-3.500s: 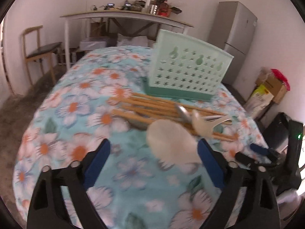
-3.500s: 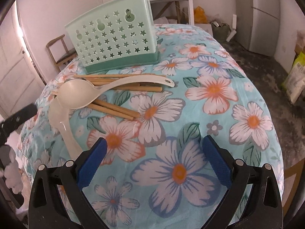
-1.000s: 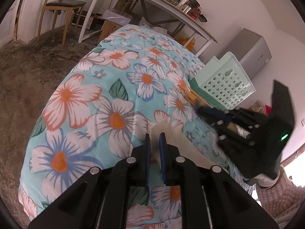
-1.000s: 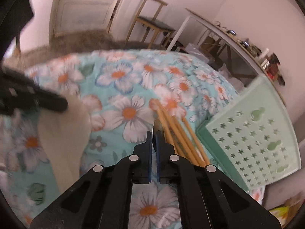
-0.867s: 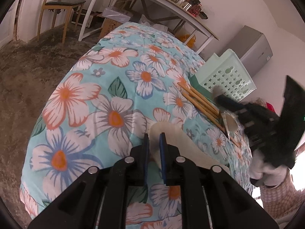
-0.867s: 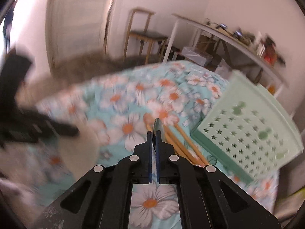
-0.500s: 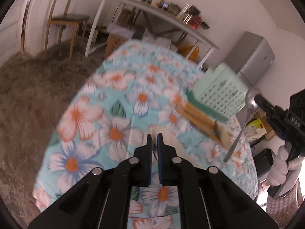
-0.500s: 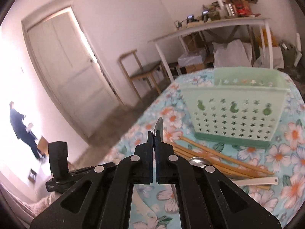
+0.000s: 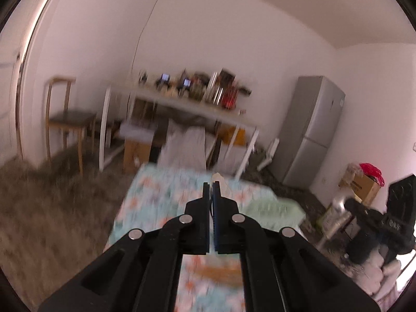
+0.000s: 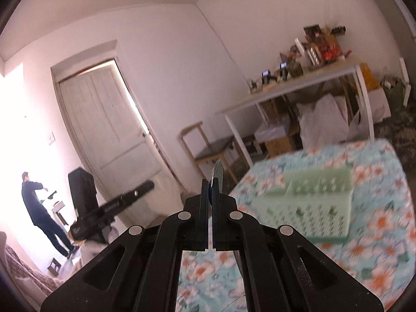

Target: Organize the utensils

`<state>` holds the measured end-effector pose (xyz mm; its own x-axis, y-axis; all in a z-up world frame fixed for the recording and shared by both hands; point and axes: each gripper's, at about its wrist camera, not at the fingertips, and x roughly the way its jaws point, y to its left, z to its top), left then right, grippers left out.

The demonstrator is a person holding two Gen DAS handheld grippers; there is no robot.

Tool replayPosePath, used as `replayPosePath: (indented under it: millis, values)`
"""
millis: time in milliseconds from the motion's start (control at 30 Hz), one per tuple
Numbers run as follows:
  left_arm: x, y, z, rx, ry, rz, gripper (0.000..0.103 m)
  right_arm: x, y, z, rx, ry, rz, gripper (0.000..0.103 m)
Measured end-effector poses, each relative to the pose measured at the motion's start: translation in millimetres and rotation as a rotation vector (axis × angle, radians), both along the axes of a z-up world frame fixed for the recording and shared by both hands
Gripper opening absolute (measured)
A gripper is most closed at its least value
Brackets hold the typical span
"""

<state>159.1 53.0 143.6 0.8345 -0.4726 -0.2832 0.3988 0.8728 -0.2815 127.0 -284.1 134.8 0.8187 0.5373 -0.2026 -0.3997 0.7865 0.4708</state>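
2 grippers are up in the air above the flowered tablecloth (image 10: 377, 223), each pinching 1 utensil edge-on, and both views are smeared with motion.

On the left, the left gripper (image 9: 211, 186) has its jaws pressed together on a cream plastic spoon (image 9: 217, 178), of which only a pale tip shows past the fingertips. The hold looks thin: with so little of the spoon between the pads, a quick swing could let it pivot or slide out and drop onto the cloth or the floor beside the table.

Further right, the green holder (image 10: 309, 205) stands on the table, low and to the right of the right gripper's line, its star-punched wall facing the camera. It looks light, so a utensil pushed in at an angle might tip or shove it.

The right gripper (image 10: 210, 182) is clamped on a metal spoon (image 10: 217, 173), the thin bright edge poking up just past the fingertips. Smooth metal held this way may twist in the pads. With both tools heading for 1 holder, they could also knock into each other above it.
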Motion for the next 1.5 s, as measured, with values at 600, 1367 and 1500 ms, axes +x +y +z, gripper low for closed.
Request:
replayPosePath:
  millis: [600, 1367, 1500]
  values:
    - [111.5, -133.5, -8.8, 0.33, -0.088, -0.005, 0.002, 52.6, -63.1, 40.7, -0.093, -0.142, -0.121, 0.0]
    - [97.8, -95.6, -65.4, 0.167, 0.145, -0.103, 0.046, 96.3, -64.2, -46.6, -0.321, 0.105, -0.13, 0.008]
    - [81.1, -82.9, -68.1, 0.164, 0.153, -0.114, 0.047, 74.4, -68.8, -39.8, -0.322, 0.089, -0.157, 0.025]
